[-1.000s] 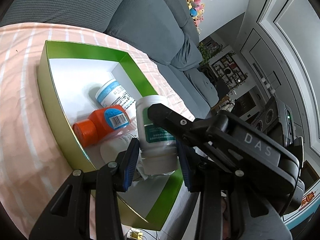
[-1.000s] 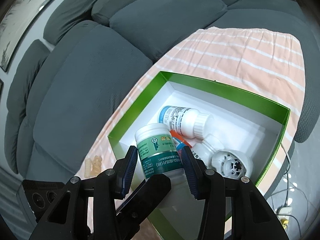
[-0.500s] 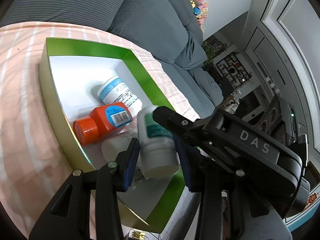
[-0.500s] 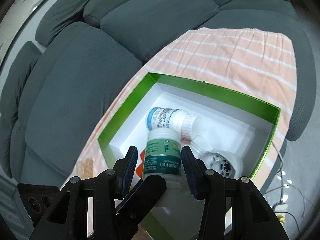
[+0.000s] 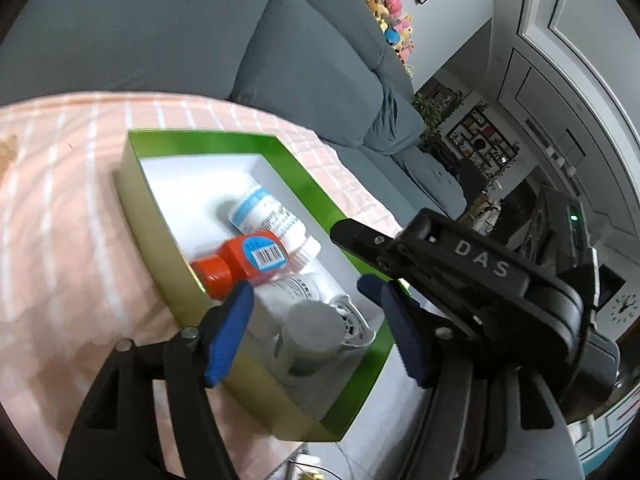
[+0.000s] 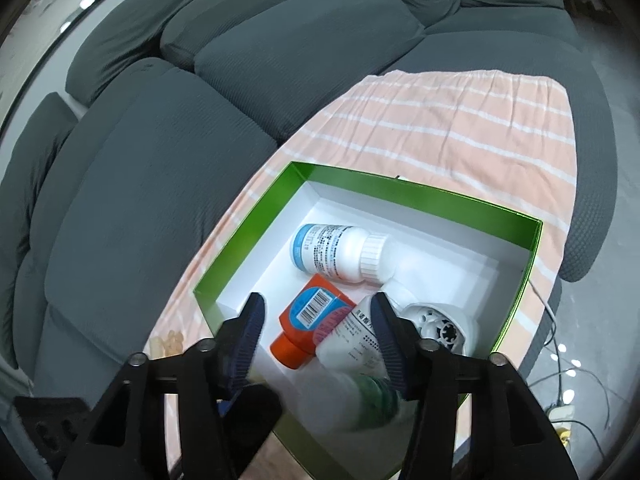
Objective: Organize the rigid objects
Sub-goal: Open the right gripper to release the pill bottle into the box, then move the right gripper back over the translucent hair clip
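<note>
A green box with a white inside (image 5: 304, 196) (image 6: 420, 196) sits on a pink striped cloth. In it lie a white bottle with a blue label (image 5: 264, 216) (image 6: 336, 252), an orange bottle (image 5: 244, 260) (image 6: 308, 320), a white bottle with black print (image 5: 296, 292) (image 6: 352, 340), a white round part (image 5: 352, 320) (image 6: 440, 324) and the green-labelled white bottle (image 5: 308, 340) (image 6: 360, 396), blurred, at the near end. My left gripper (image 5: 308, 320) is open above that bottle. My right gripper (image 6: 320, 332) is open and empty over the box.
The cloth (image 6: 460, 128) covers a low table in front of a grey sofa (image 6: 180, 100). A small tan object (image 6: 168, 344) lies on the cloth beside the box. Cables and a power strip (image 6: 560, 416) lie on the floor past the table edge.
Both grippers opened and drew back upward. The green-labelled bottle, held upright between them earlier, left the fingers and now sits in the box's near end.
</note>
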A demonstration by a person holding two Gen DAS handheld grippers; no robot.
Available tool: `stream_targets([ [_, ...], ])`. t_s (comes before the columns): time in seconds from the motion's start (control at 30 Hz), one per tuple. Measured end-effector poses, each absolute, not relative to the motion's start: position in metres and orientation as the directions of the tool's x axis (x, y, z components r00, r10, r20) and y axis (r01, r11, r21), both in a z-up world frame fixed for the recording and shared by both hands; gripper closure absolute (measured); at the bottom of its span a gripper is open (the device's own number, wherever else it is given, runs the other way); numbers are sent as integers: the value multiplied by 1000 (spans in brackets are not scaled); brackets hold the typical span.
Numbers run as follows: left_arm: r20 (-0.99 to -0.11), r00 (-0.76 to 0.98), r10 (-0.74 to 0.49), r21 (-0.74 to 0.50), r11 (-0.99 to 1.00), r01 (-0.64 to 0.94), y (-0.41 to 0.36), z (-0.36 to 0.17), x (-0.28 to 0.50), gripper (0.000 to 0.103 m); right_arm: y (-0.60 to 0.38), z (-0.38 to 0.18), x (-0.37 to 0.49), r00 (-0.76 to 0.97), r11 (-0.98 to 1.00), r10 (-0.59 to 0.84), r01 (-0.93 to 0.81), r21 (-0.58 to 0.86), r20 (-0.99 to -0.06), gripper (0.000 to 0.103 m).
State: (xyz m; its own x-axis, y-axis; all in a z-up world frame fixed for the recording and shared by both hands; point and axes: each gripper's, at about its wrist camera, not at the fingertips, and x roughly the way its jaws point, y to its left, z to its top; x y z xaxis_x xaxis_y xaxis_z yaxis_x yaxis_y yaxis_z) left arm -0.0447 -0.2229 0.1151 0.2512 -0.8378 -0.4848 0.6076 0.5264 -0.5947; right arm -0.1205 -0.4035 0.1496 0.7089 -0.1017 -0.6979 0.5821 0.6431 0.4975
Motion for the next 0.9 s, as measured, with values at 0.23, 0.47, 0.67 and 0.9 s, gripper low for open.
stream_targets([
  [0.23,-472,346,-811,-535,575,619,-200,131,-48,22,-392,161,-122,700,658,-163,602,452,-695,34],
  [0.47,-493,456,-741,-514,670,535,-162,135,-39,16,-378,173,-121,725,678,-186,583,447,-663,23],
  [0.67,-528,560,-638,-501,767,401,-117,132,-29,5,-356,180,-113,735,721,-186,553,418,-652,18],
  [0.9,-558,667,-494,-448,856,259,-62,131,-27,2,-322,186,-98,737,791,-181,502,349,-651,9],
])
